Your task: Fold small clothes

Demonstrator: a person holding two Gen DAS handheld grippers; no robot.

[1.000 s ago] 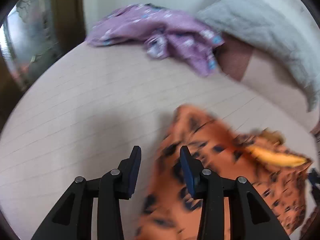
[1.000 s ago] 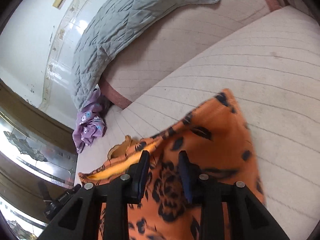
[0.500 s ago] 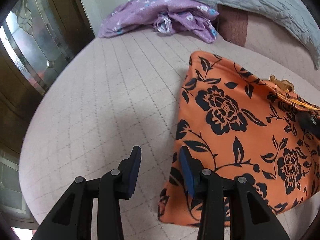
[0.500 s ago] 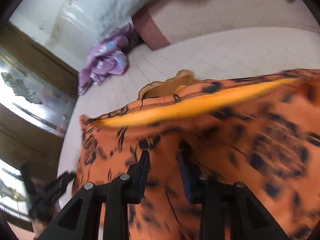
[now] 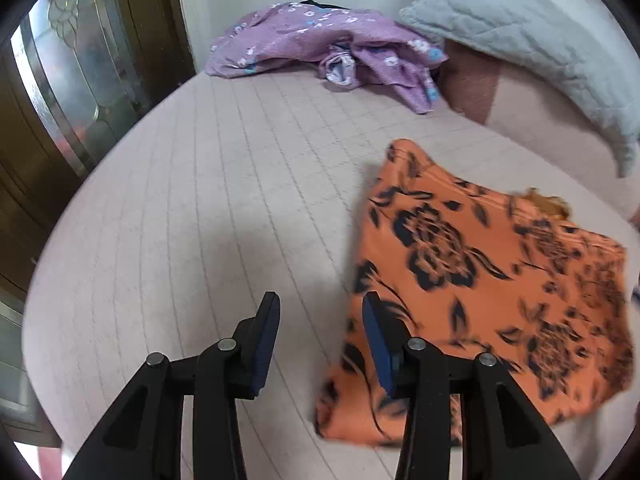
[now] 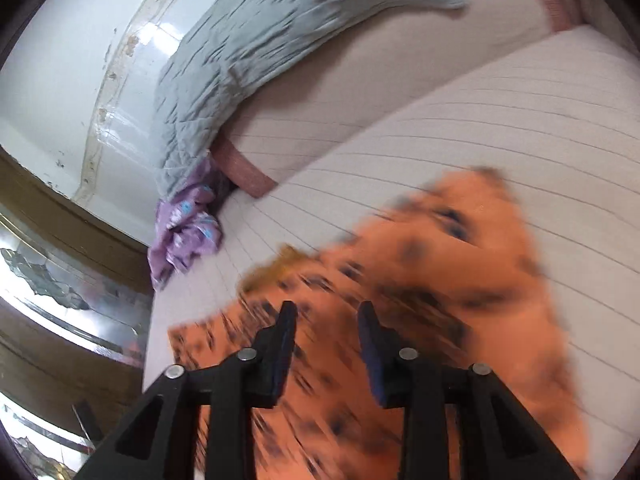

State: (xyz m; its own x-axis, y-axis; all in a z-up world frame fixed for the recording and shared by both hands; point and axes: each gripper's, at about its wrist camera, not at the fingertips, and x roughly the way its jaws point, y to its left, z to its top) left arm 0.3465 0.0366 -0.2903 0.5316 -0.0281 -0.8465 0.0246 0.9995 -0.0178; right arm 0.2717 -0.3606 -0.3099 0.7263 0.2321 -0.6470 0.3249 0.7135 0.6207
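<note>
Around my work on the bed

I see the quilted beige mattress, a grey quilted pillow against the white wall, and a wooden door with patterned glass at the bed's edge.

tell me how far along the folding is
Looks done: the orange floral garment lies flat in a rough rectangle on the bed. In hand: nothing; the left gripper and right gripper are both open. Left: the purple garment, crumpled by the pillow.
</note>
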